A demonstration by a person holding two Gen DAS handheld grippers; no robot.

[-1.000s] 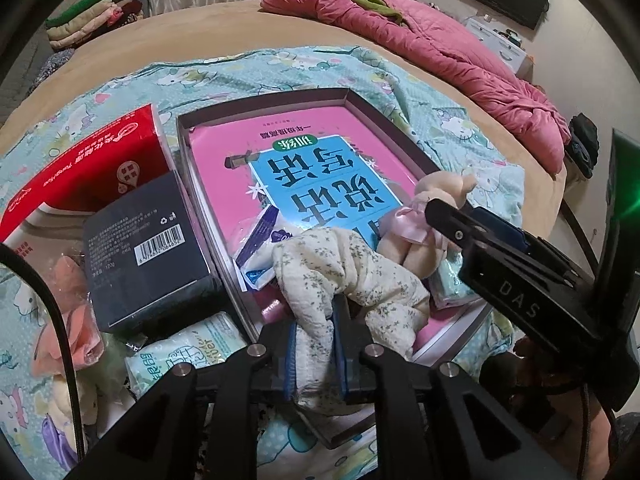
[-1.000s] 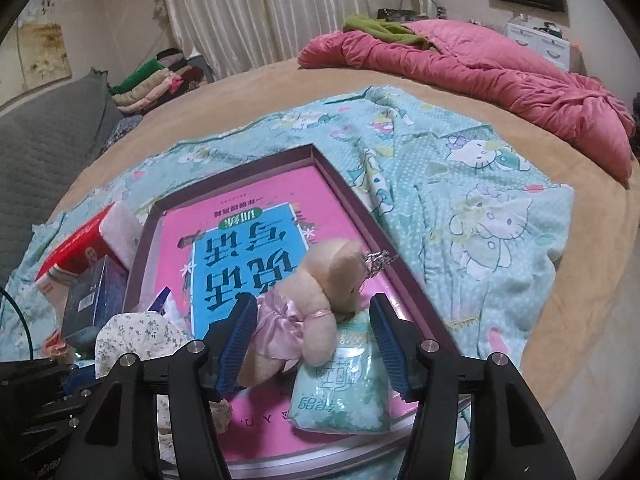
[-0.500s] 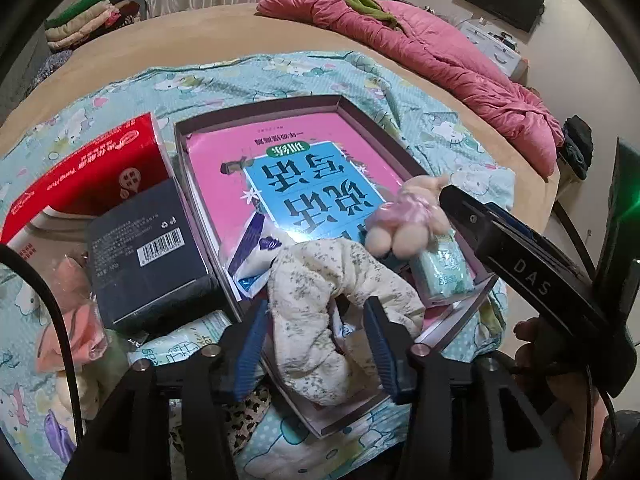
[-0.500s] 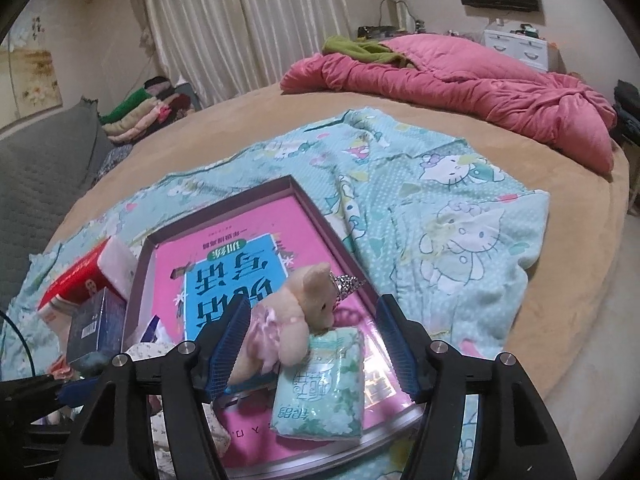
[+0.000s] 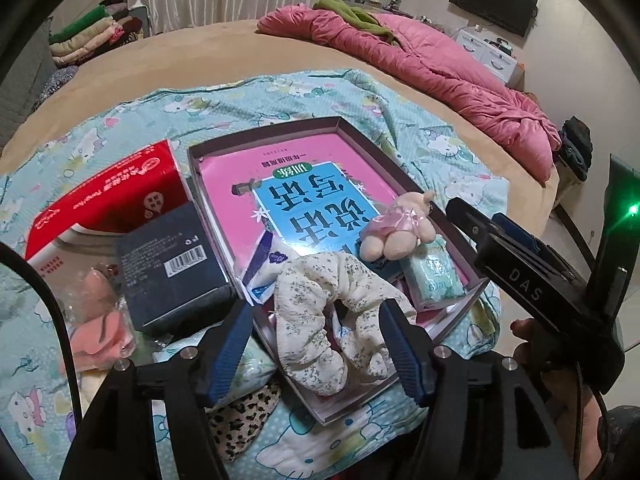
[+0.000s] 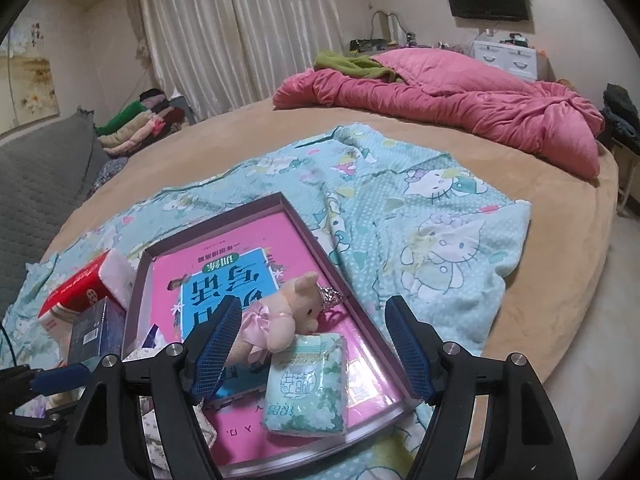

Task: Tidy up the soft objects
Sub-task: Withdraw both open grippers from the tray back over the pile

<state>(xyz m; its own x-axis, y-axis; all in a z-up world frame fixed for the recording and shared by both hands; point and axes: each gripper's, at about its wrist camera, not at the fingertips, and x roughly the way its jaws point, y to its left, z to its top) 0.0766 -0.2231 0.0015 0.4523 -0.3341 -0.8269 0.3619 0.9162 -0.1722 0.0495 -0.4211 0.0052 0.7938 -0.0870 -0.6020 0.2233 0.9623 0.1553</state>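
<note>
Jaws of the left hand-held gripper (image 5: 316,348) are opening, and the flowered scrunchie (image 5: 332,320) is seen between them, not pinched, lying on the near edge of the shallow box (image 5: 280,136) on the bed. Jaws of the right hand-held gripper (image 6: 316,344) are opening too; the pink plush toy (image 6: 284,316) and the tissue pack (image 6: 308,392) are lying free in the same box.
</note>
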